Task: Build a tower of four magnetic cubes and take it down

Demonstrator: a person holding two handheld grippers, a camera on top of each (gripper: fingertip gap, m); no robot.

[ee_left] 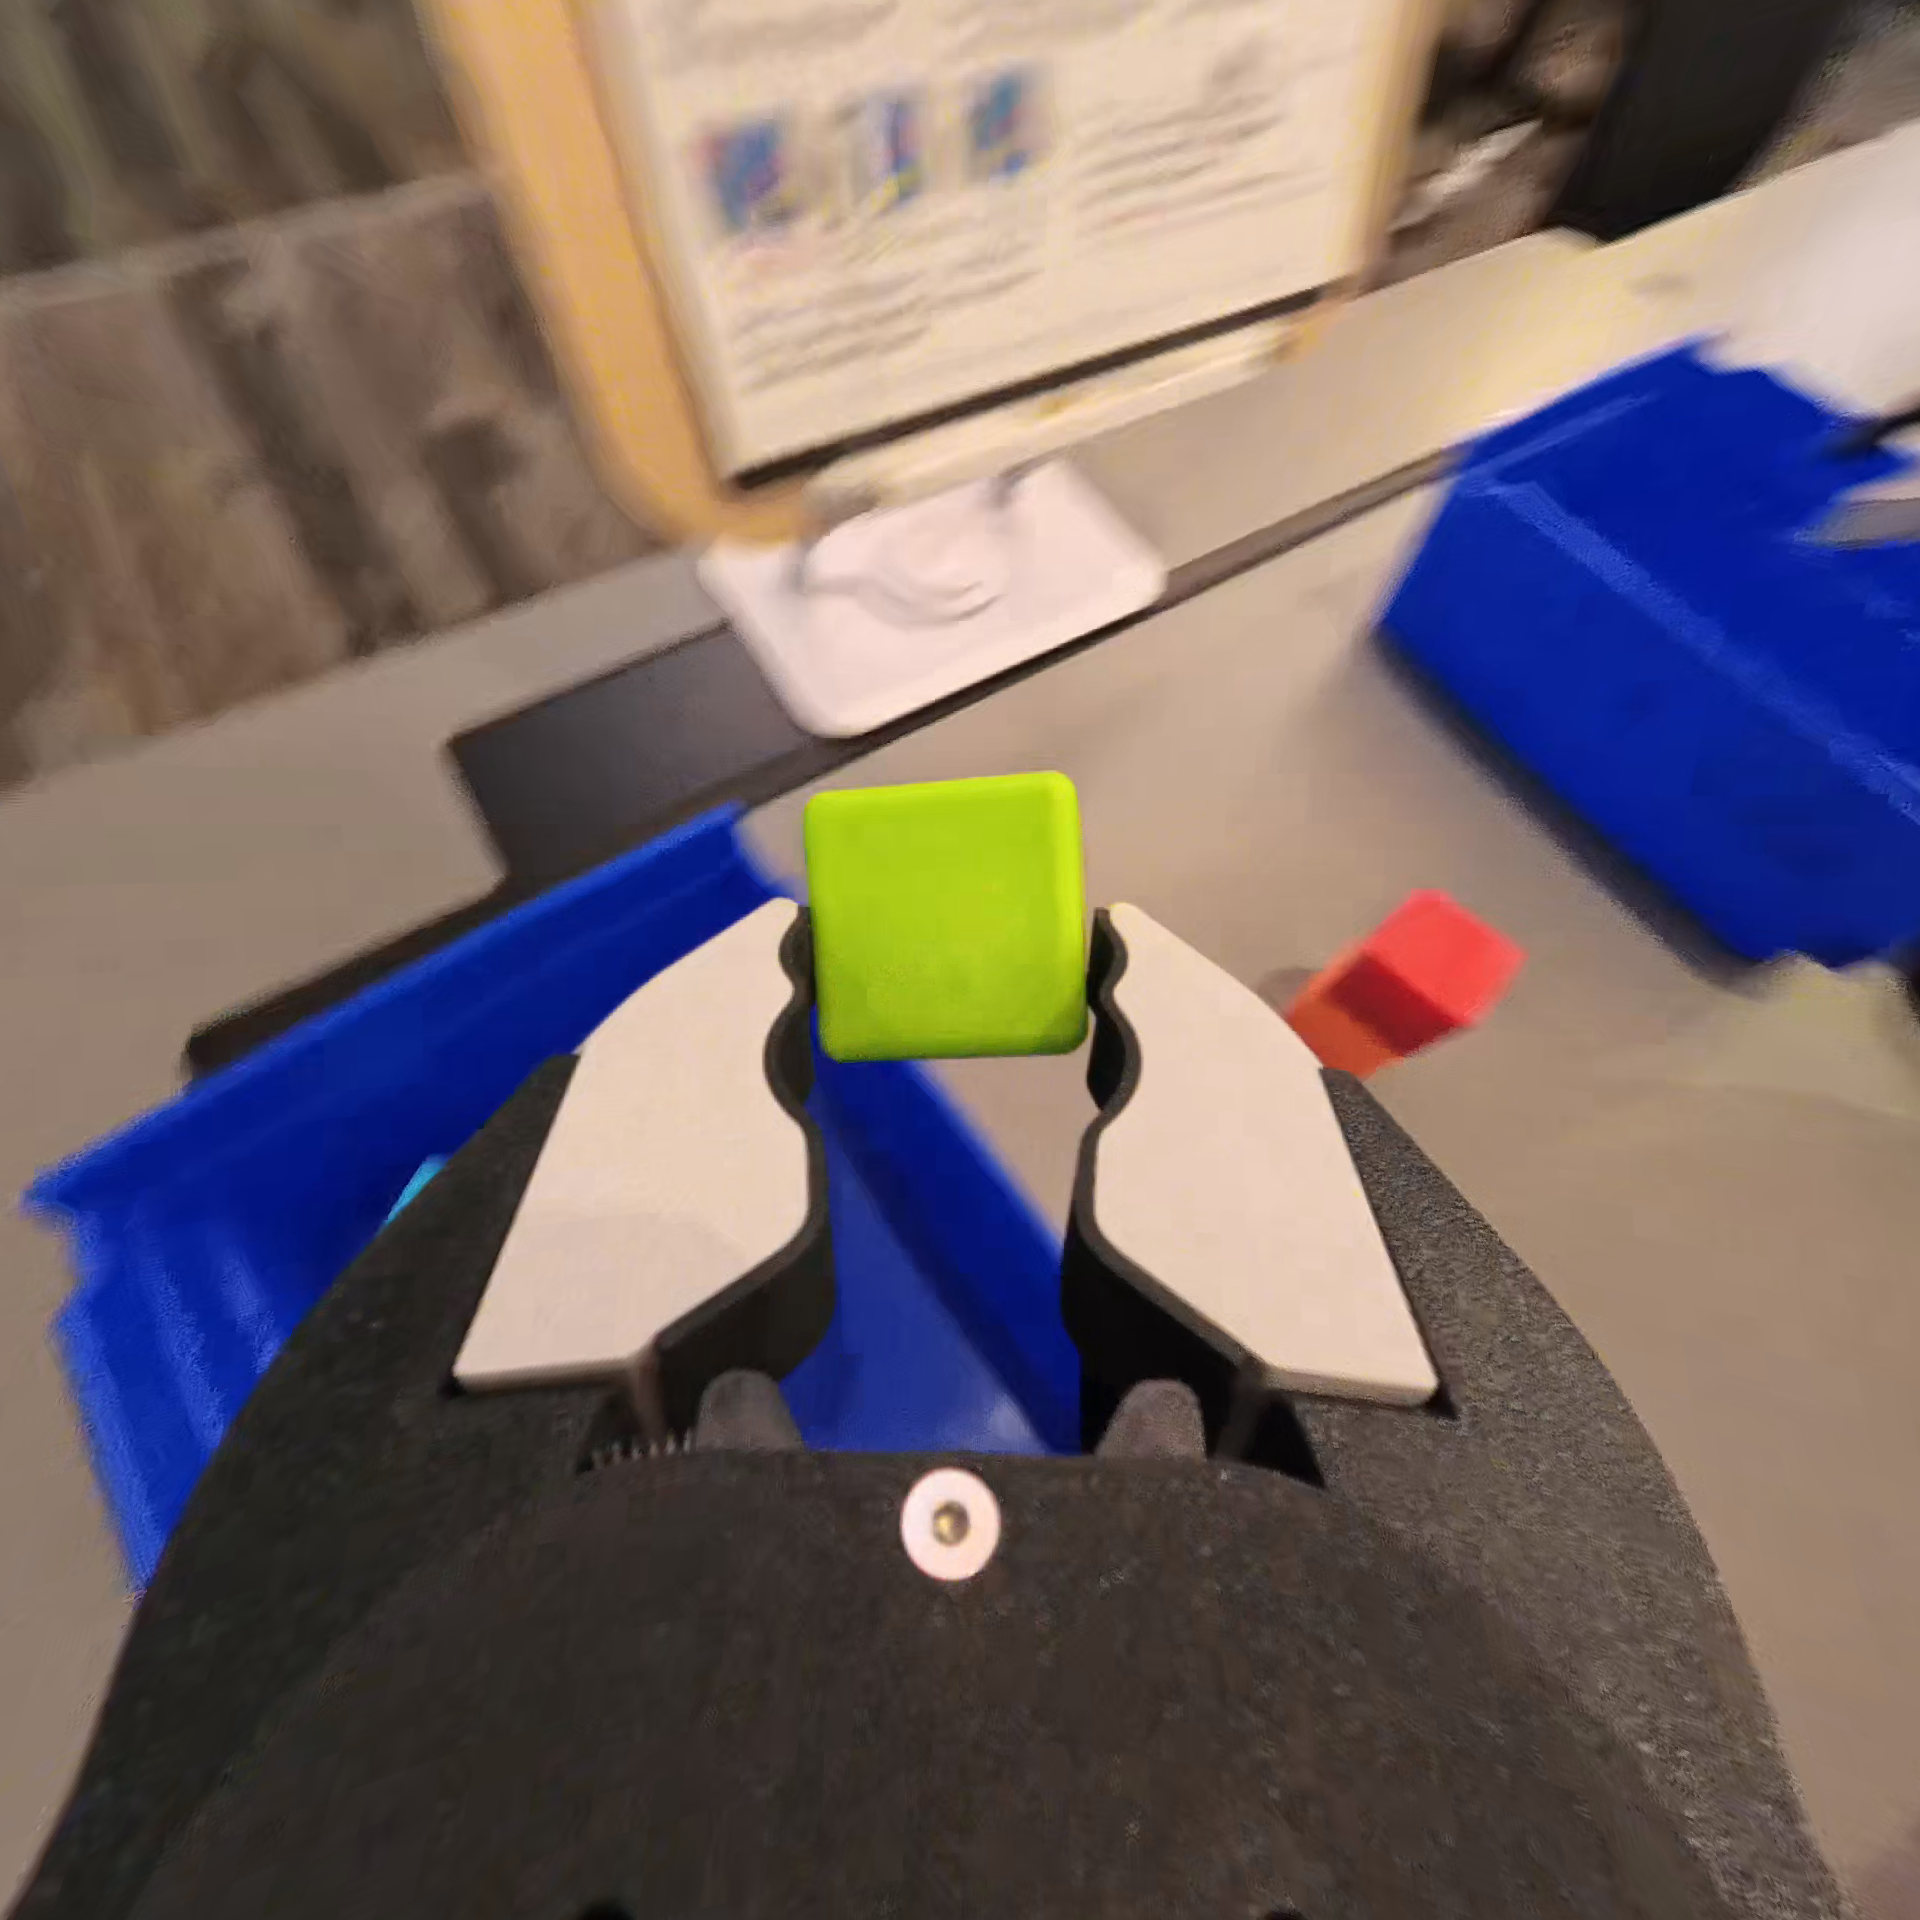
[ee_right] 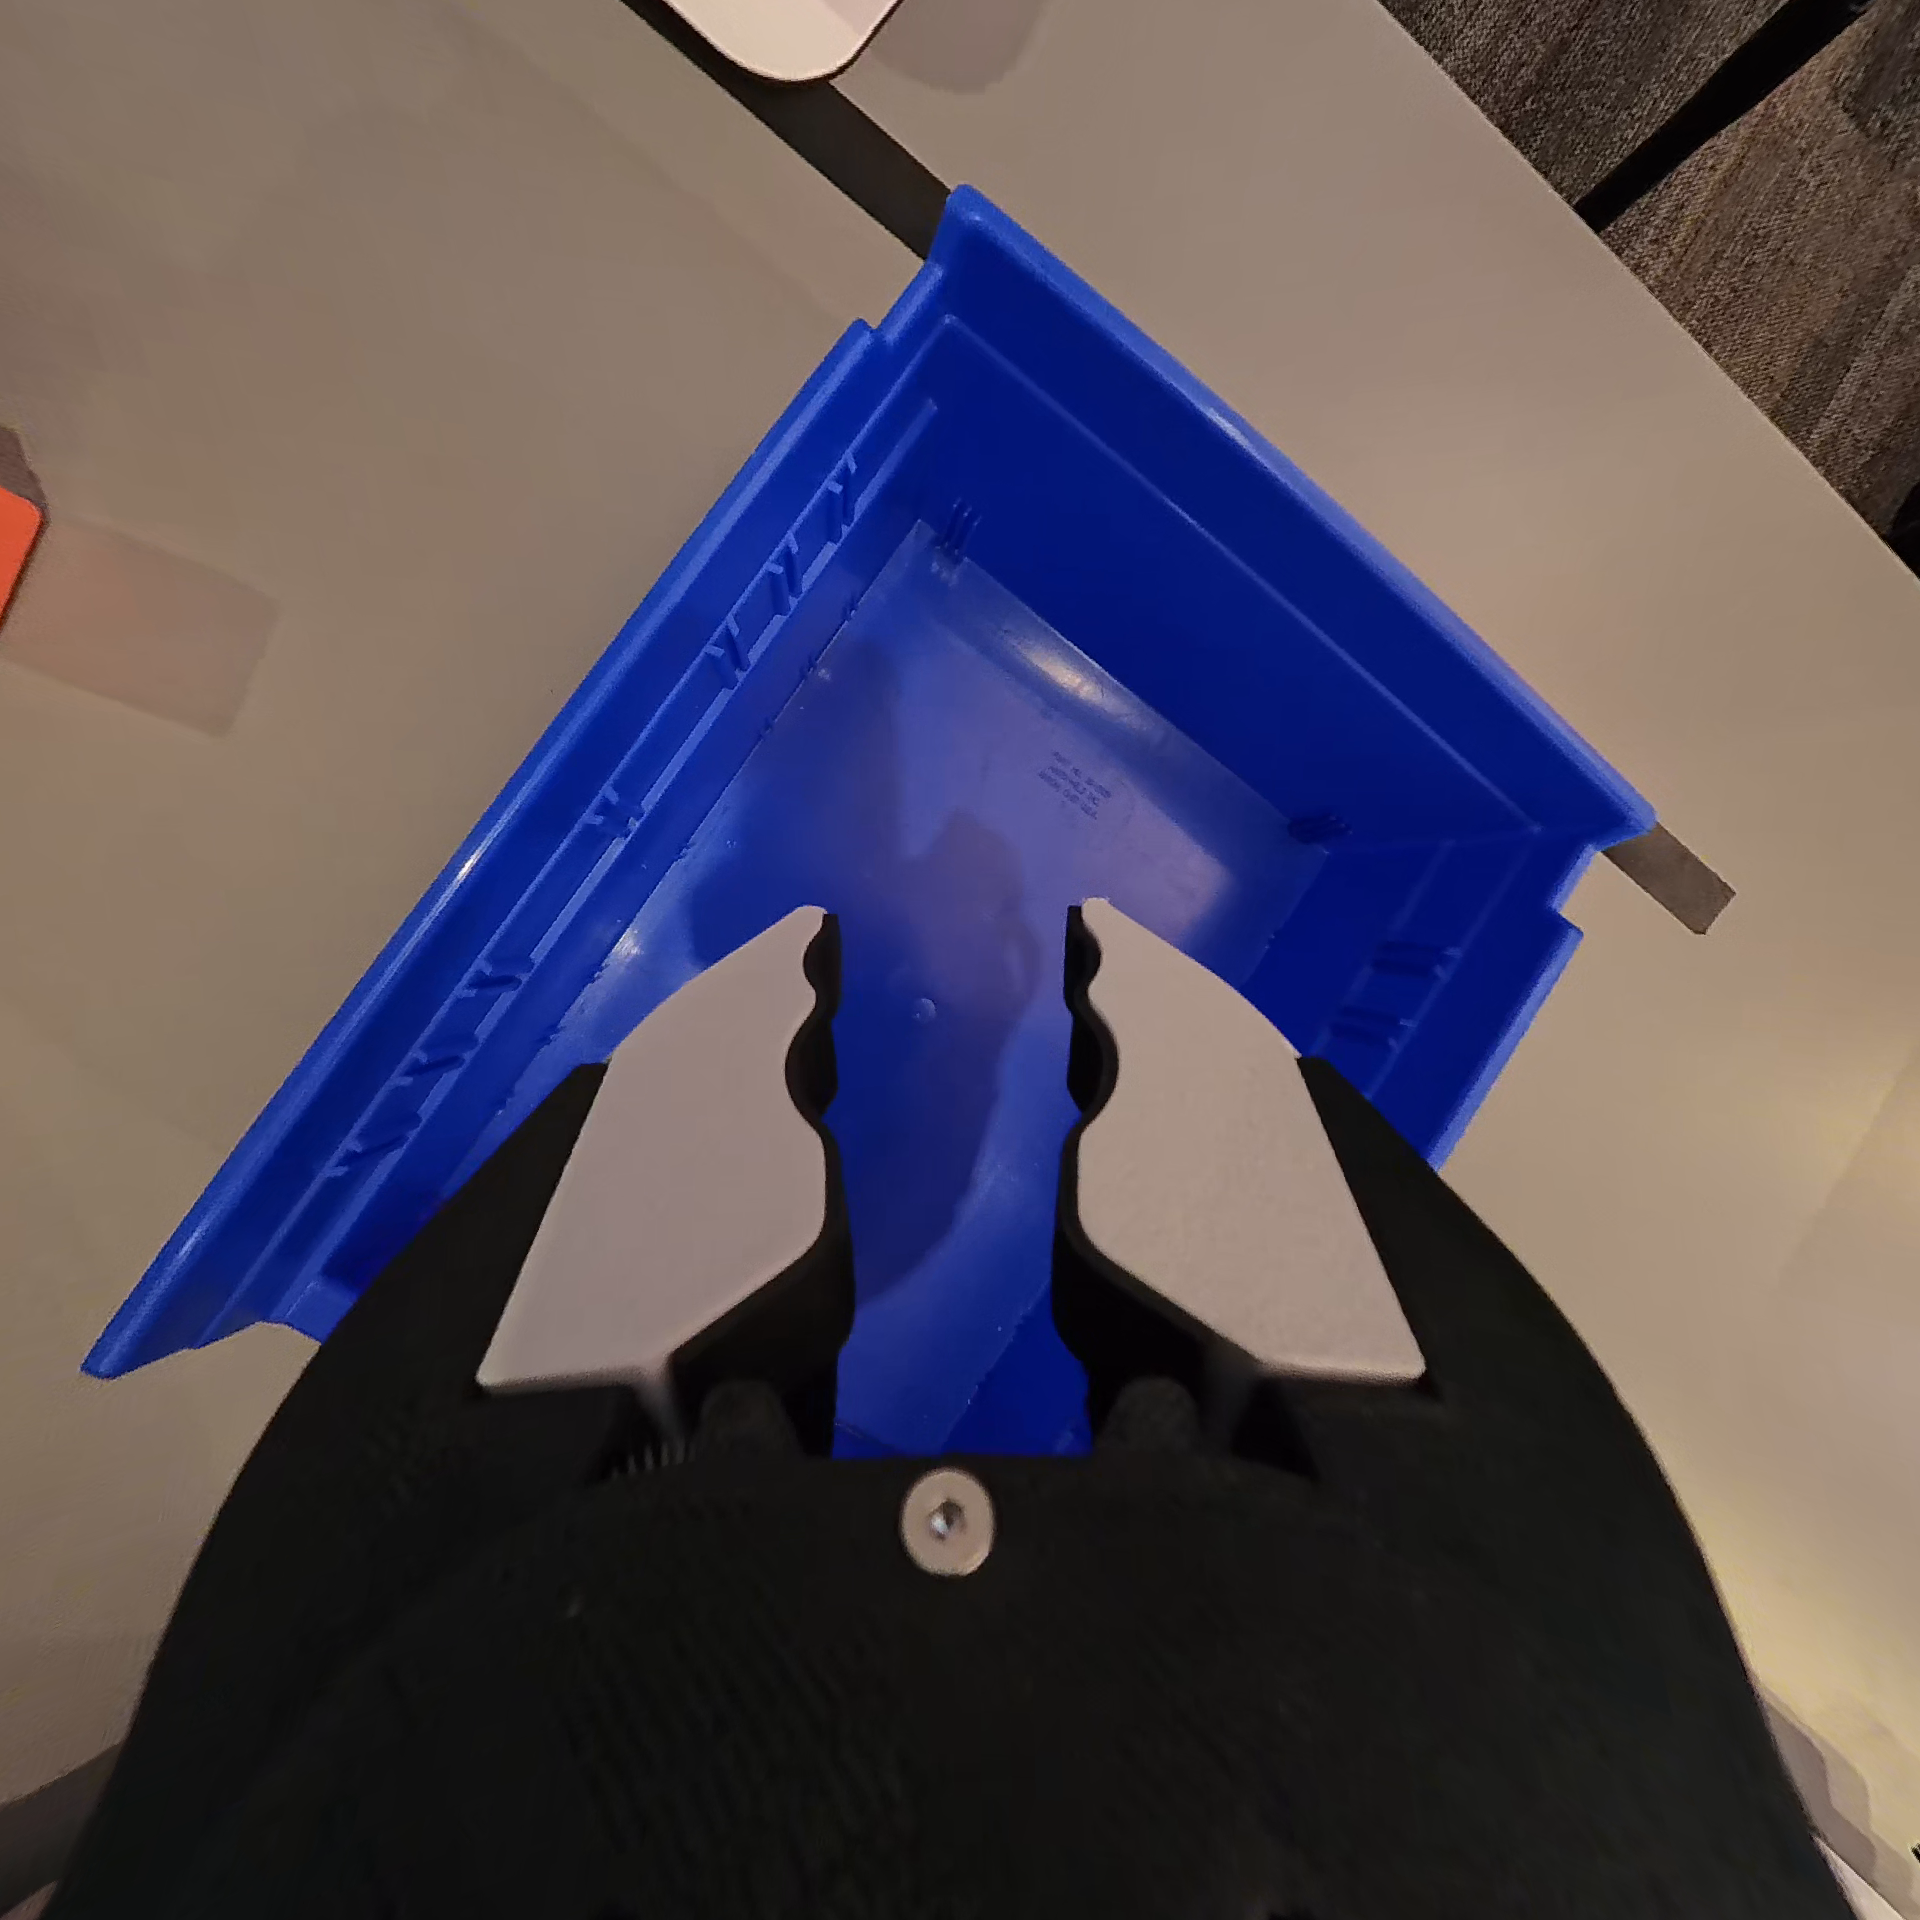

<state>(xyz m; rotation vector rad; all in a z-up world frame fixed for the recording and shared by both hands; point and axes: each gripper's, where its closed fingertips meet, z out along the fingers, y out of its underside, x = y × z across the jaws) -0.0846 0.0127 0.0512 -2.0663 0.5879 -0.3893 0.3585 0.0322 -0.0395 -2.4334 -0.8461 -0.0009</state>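
My left gripper (ee_left: 945, 920) is shut on a lime-green cube (ee_left: 943, 916) and holds it in the air above the near blue bin (ee_left: 312, 1122). A light blue cube (ee_left: 414, 1190) peeks out inside that bin at the left. A red cube (ee_left: 1439, 956) sits on an orange cube (ee_left: 1335, 1029) on the grey table, to the right of my left gripper. My right gripper (ee_right: 948, 920) is open and empty, hovering over a second blue bin (ee_right: 1039, 727), which holds nothing that shows. The orange cube's edge shows at the far left of the right wrist view (ee_right: 16, 551).
The second blue bin also shows at the right of the left wrist view (ee_left: 1662, 675), with the other gripper's tips (ee_left: 1870, 488) above it. A white stand (ee_left: 935, 603) holding a board with printed sheets (ee_left: 935, 208) stands at the table's back. A dark strip (ee_right: 883, 145) crosses the table. The grippers' ends are close to 45 cm from one another.
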